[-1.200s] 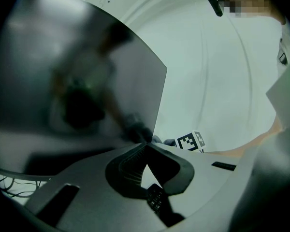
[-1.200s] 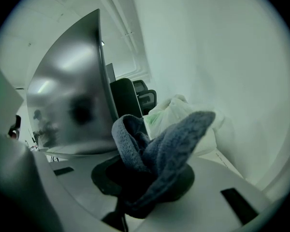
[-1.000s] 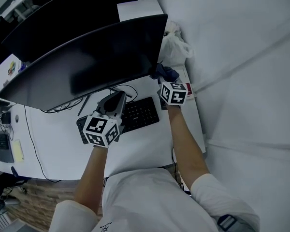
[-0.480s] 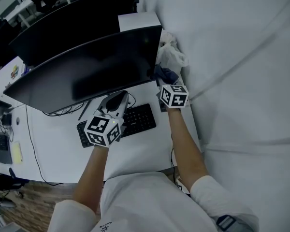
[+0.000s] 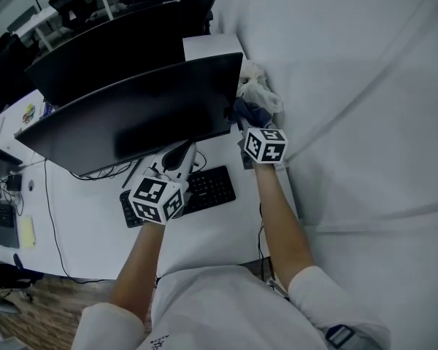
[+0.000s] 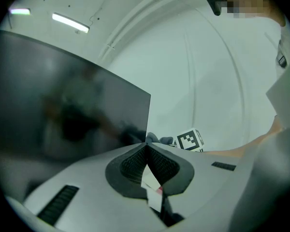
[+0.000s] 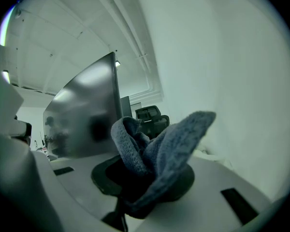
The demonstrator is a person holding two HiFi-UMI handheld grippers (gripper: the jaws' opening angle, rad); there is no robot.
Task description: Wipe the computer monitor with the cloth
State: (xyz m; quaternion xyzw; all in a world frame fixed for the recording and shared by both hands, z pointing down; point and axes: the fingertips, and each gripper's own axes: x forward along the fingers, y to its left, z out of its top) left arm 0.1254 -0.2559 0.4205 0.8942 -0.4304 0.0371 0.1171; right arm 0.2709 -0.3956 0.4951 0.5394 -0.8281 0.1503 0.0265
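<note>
The wide dark curved monitor (image 5: 131, 115) stands on the white desk (image 5: 80, 217). My right gripper (image 5: 244, 126) is shut on a blue-grey cloth (image 5: 248, 111), which sits at the screen's lower right corner. The right gripper view has the bunched cloth (image 7: 157, 151) filling the jaws of the right gripper (image 7: 137, 180), with the monitor (image 7: 84, 115) just to the left. My left gripper (image 5: 181, 152) hovers below the screen's bottom edge over the keyboard. Its jaws are shut and hold nothing (image 6: 146, 148), and the monitor (image 6: 63, 110) is close ahead of them.
A black keyboard (image 5: 208, 187) lies under the left gripper, with cables (image 5: 95, 170) beneath the monitor. A white plastic bag (image 5: 261, 87) and a white box (image 5: 212, 46) sit behind the screen's right end. A second dark monitor (image 5: 109, 49) stands farther back. A white wall (image 5: 365, 122) runs along the right.
The head view has shifted slightly. Both grippers stay in nearly the same places, with the cloth still at the monitor's lower right corner.
</note>
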